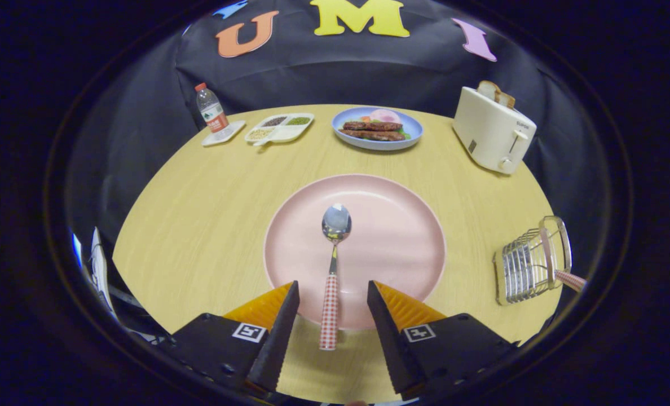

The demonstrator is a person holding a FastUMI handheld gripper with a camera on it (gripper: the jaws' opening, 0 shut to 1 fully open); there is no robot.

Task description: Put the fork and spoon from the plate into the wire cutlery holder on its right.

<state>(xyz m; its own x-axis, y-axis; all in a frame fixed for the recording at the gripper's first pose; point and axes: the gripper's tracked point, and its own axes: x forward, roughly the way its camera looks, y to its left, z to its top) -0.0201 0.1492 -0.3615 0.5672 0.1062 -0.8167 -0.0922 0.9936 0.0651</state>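
Notably, each entry below described the scene as your gripper camera recorded it.

Gripper: your gripper (333,307) was spread wide and held nothing; the spoon's handle lay in the gap between the fingers, touching neither.

Spoon: the spoon (332,270) lay on the pink plate (397,225), bowl pointing away from you, with the checked handle (329,310) running back over the near rim and its end above the table (211,214).

Holder: the wire cutlery holder (529,262) stood to the right of the plate, well apart from your fingers; a checked handle (569,279) leaned out of it, which you could judge to be the fork, already delivered.

Handling: you could expect the spoon to be light and rigid, with a polished metal bowl (336,223) and neck that would slip under the pads.

Grip point: the checked handle was probably your better hold, since it looked thicker and less slick than the neck and overhung the rim with a little room beneath.

Risk: a grip near the handle's very end would likely let the heavier bowl swing down; closing nearer the rim seemed safer.

Background: a toaster (493,132), a blue plate of food (377,128), a divided dish (280,128) and a water bottle (211,115) stood at the far side of the table, away from your work.
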